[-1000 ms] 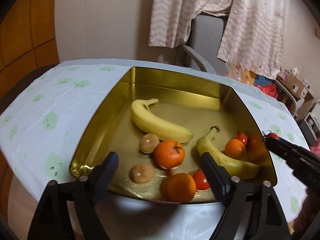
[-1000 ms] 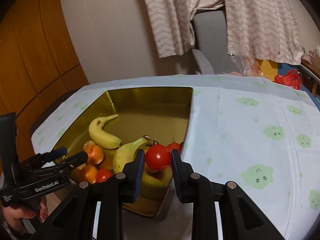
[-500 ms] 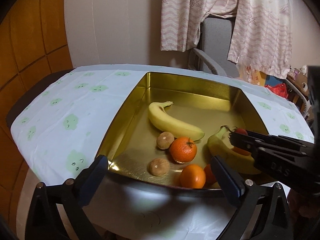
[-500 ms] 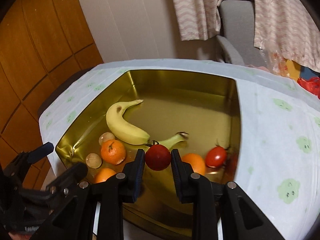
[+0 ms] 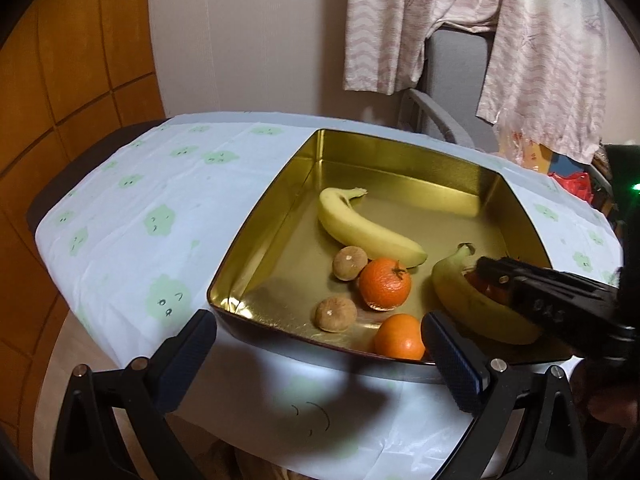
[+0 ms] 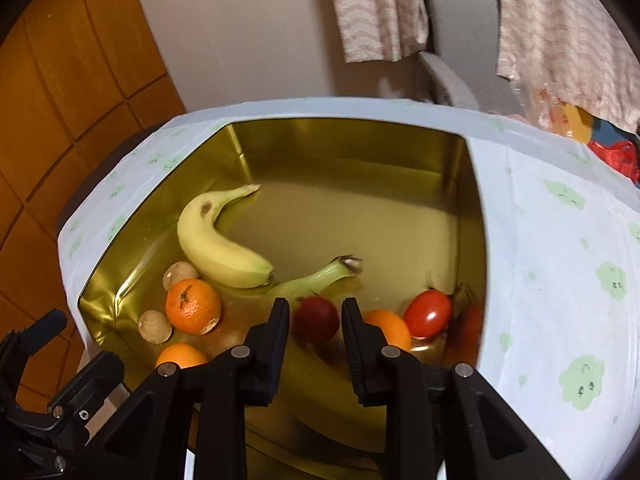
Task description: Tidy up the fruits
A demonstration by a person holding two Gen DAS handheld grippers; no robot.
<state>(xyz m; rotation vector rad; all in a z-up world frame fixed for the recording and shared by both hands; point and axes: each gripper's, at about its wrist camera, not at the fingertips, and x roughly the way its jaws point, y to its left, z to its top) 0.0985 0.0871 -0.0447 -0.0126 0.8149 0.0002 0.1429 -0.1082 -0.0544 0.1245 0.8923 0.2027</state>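
A gold tin tray [image 5: 256, 220] [image 6: 472, 220] holds two bananas [image 5: 364, 228] [image 6: 218, 240], several oranges [image 5: 385, 284] [image 6: 193, 306] and two small brown fruits [image 5: 336, 314]. My right gripper [image 6: 315, 308] is shut on a red tomato [image 6: 316, 320], which hangs low over the tray's near right part, above the second banana [image 6: 316, 280]. In the left wrist view the right gripper [image 5: 486, 270] reaches in from the right. Another tomato [image 6: 427, 314] lies by the right wall. At the tray's near rim my left gripper [image 5: 320, 360] stands wide open, holding nothing.
A white cloth with green cloud prints [image 5: 160, 216] covers the table. Behind it a grey chair [image 5: 452, 80] is draped with pale pink clothes [image 5: 400, 20]. Wood panelling [image 5: 60, 60] fills the left. A hand [image 5: 600, 392] holds the right gripper.
My right gripper carried the tomato from the tray's right edge leftwards and down over the second banana. The left jaws spread wider, and that gripper drew back from the fruit.
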